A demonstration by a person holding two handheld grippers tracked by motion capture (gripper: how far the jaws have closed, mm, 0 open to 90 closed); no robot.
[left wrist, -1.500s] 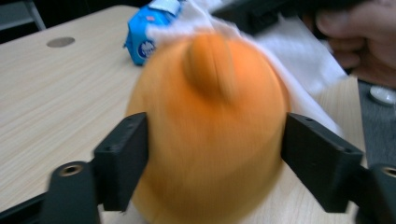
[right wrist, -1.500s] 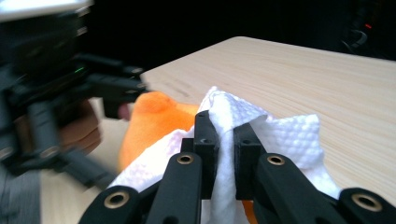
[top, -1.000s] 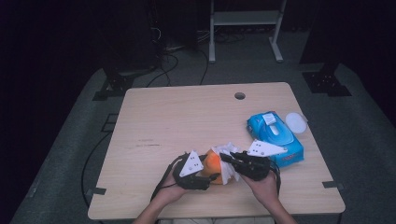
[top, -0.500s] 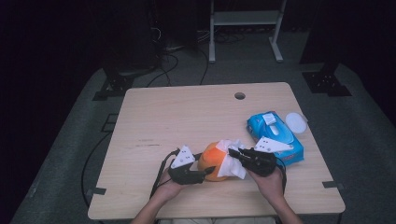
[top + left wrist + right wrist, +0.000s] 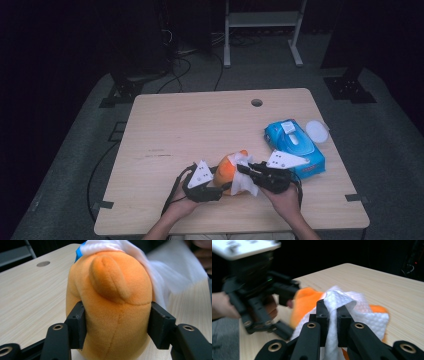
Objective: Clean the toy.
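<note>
1. High view: An orange plush toy (image 5: 227,171) sits near the front edge of the table (image 5: 200,125), between the two grippers. The left gripper (image 5: 212,189) meets it from the left, the right gripper (image 5: 248,172) from the right with a white wipe (image 5: 245,182) draped over the toy's right side. Jaw contact is too small to make out here. The person's forearms are cut off at the bottom edge. A blue wipes pack (image 5: 295,147) lies just beyond the right gripper, with a white round lid (image 5: 317,131) at its far right; part of the pack is hidden behind the gripper's grey plate.

2. Left gripper view: The jaws have just been closing and both pads press into the toy's (image 5: 110,307) sides; it is clamped. The toy's base is cut off below. The wipe (image 5: 160,272) is blurred behind it, and a sliver of blue pack (image 5: 79,253) shows.

3. Right gripper view: The jaws stand together, pinching a fold of the wipe (image 5: 335,307). The toy (image 5: 305,301) is mostly hidden under it. The left gripper (image 5: 284,293) is blurred beyond.
</note>
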